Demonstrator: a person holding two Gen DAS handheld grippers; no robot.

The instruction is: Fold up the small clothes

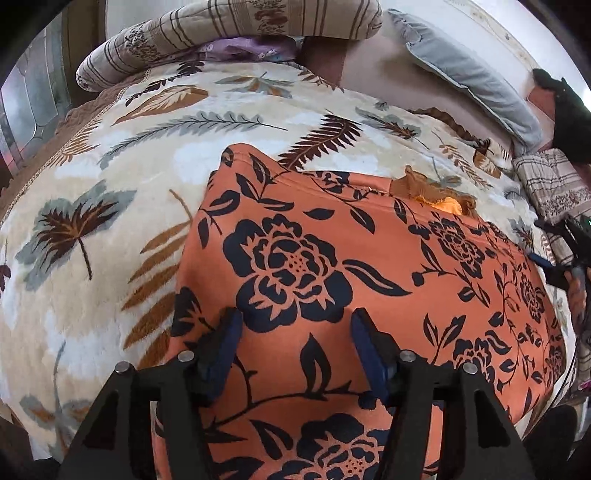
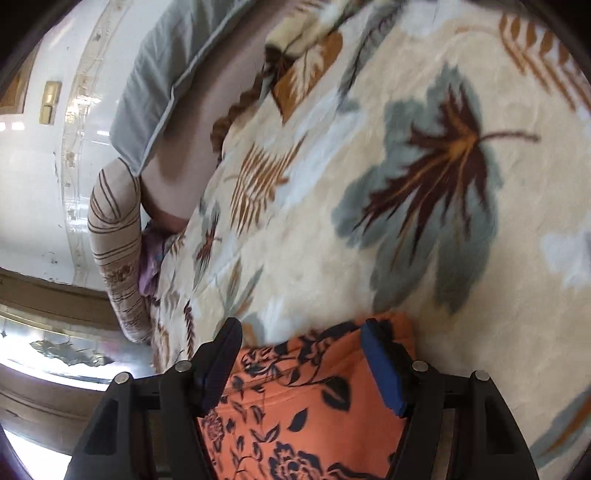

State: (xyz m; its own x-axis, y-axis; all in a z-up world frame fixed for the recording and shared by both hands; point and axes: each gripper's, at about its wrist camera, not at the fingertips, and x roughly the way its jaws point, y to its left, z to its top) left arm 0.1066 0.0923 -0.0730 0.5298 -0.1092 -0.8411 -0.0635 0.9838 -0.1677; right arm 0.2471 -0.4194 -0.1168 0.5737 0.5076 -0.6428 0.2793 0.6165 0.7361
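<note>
While the orange floral garment (image 1: 332, 280) lies flat on the leaf-print blanket (image 1: 92, 206) covering the bed, I hold the left tool (image 1: 295, 350) above its near part, fingers apart, nothing between them but the cloth below. The right tool (image 2: 301, 365) is likewise spread, poised over one edge of the same garment, where orange cloth meets blanket; it grips nothing. From the left wrist view the garment reads as a broad, smooth panel with a seam line running across its far portion and a small bunched brown-and-yellow patch (image 1: 436, 197) at its far edge. I judge one fold laid and released, though I cannot tell how many layers lie beneath. Further folds to a compact size appear to remain. Striped bedding (image 1: 229, 26) and a grey pillow (image 1: 469, 77) sit well apart at the head.
</note>
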